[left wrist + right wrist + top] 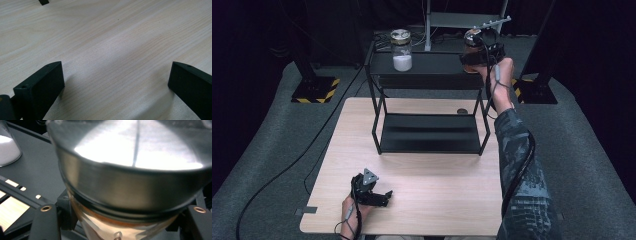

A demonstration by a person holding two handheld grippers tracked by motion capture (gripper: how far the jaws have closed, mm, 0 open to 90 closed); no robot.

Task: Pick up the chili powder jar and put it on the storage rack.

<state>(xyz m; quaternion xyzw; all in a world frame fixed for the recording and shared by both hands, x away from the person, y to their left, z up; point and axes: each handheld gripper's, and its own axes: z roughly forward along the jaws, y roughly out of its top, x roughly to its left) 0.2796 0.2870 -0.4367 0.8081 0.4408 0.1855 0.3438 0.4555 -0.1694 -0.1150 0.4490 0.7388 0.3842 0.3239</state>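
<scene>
Dark curtains and grey carpet ring a pale wooden table point(422, 200) carrying a black two-tier shelf point(427, 80). At the near left edge the left gripper point(379, 196) rests low over bare wood, jaws spread wide with nothing between them, probably parked out of the way while the other hand works. On the top tier's left stands a glass jar of white powder point(402, 50), placed clear of the spot at the right end. There the right gripper point(477, 57) is clamped on an amber jar point(472, 45) just under its steel lid point(130, 170), a grip below the rim likely chosen so the jar cannot slip. Whether its base touches the tier I cannot tell. From above the layout reads plainly; the right gripper view adds the pads point(46, 225) pressing the glass, and the left gripper view point(117, 75) confirms empty jaws
</scene>
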